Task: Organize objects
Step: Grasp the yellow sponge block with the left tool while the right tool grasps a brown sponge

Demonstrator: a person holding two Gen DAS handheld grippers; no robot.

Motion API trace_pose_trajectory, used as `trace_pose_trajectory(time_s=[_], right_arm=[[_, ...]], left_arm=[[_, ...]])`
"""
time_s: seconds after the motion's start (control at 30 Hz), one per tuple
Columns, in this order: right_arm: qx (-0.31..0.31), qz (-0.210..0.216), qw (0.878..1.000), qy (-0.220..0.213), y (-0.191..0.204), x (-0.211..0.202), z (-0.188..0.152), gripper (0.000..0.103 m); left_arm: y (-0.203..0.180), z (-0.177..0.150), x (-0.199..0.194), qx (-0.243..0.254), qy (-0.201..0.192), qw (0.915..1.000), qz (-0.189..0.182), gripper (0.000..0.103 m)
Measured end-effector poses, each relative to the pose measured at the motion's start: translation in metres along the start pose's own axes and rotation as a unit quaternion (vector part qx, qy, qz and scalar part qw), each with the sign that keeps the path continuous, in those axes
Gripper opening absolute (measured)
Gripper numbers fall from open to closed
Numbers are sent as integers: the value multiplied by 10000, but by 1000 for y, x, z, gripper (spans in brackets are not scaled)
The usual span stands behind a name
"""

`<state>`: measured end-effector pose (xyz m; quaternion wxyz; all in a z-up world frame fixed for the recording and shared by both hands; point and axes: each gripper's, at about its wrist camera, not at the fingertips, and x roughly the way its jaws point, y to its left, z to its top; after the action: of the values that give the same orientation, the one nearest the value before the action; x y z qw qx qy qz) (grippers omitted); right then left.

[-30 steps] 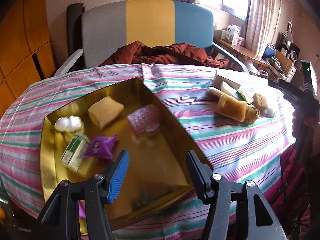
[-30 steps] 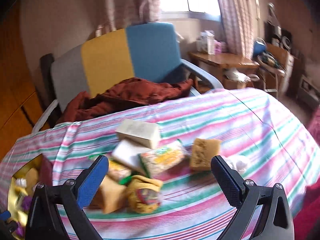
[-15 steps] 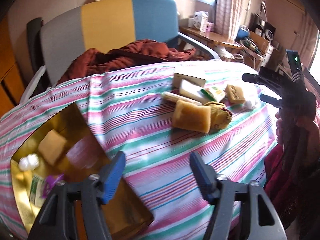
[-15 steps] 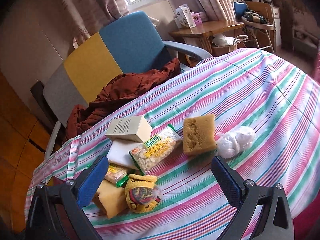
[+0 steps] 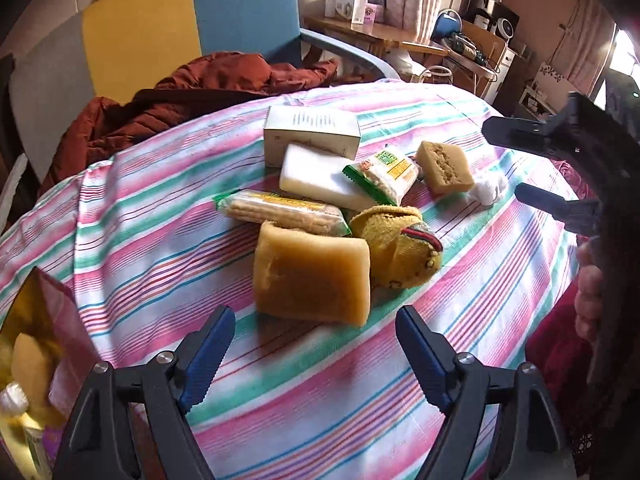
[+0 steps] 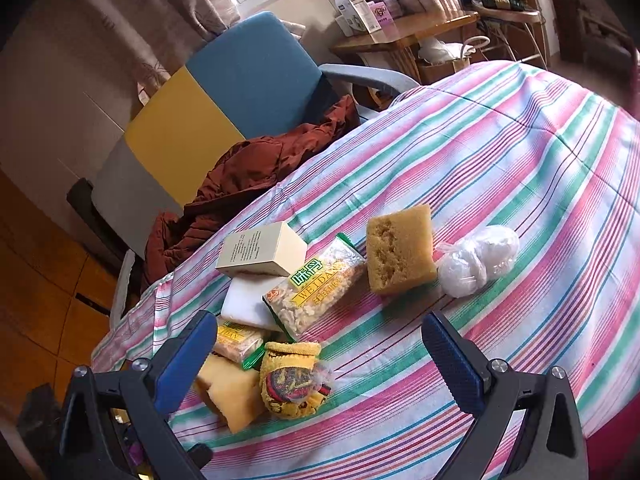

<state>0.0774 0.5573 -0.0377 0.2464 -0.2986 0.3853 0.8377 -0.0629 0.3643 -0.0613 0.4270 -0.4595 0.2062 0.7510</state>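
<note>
1. On a striped tablecloth (image 5: 132,240), a cluster of loose items: large tan sponge (image 5: 312,276) nearest the left gripper (image 5: 310,344), fingers spread wide, nothing between them.
2. Just behind that sponge, touching it: long cracker packet (image 5: 280,210) and yellow knitted toy (image 5: 400,246).
3. Farther back: white foam block (image 5: 320,176) partly under a green-edged snack bag (image 5: 384,176), pale cardboard box (image 5: 312,132) behind both.
4. To the right of the bag: smaller porous sponge (image 5: 444,168), touching a bagged white cotton wad (image 5: 490,190).
5. Seen from the left wrist only: gold tray (image 5: 24,312) at the far left edge, holding a yellowish block and small packets, too cropped to name; also the right gripper (image 5: 520,164) at the right edge, beside the cotton wad, with a hand (image 5: 590,292) below it.
6. Seen from the right wrist only: printed lettering on the snack bag (image 6: 316,288), pitted top face of the smaller sponge (image 6: 400,248), and open cloth beyond the cotton wad (image 6: 476,260).
7. Right gripper (image 6: 320,356) also wide open and empty, hovering over the cluster, knitted toy (image 6: 292,380) and snack bag lying between its fingers.
8. Behind the table in both views: colour-blocked chair (image 6: 224,92) with a rust-red jacket (image 6: 248,168) draped on it.
</note>
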Motion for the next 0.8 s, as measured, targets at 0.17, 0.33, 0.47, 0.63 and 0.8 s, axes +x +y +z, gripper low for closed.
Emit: trace_pose_trajectory(time_s=[0.17, 0.33, 0.47, 0.63, 0.8], right_arm=[[112, 44, 9999, 48, -4, 2, 1, 103], [272, 50, 9996, 31, -10, 2, 3, 103], [375, -9, 9993, 69, -15, 4, 4, 103], [359, -140, 9992, 84, -17, 7, 4, 103], [545, -306, 9980, 98, -27, 8, 5, 103]], left_arm=[[5, 15, 26, -157, 213, 9995, -169, 84], [14, 23, 45, -414, 284, 9984, -270, 74], [23, 16, 39, -575, 109, 9973, -453, 70], [26, 0, 16, -752, -150, 9957, -515, 69], [25, -19, -15, -818, -376, 9938, -658, 69]])
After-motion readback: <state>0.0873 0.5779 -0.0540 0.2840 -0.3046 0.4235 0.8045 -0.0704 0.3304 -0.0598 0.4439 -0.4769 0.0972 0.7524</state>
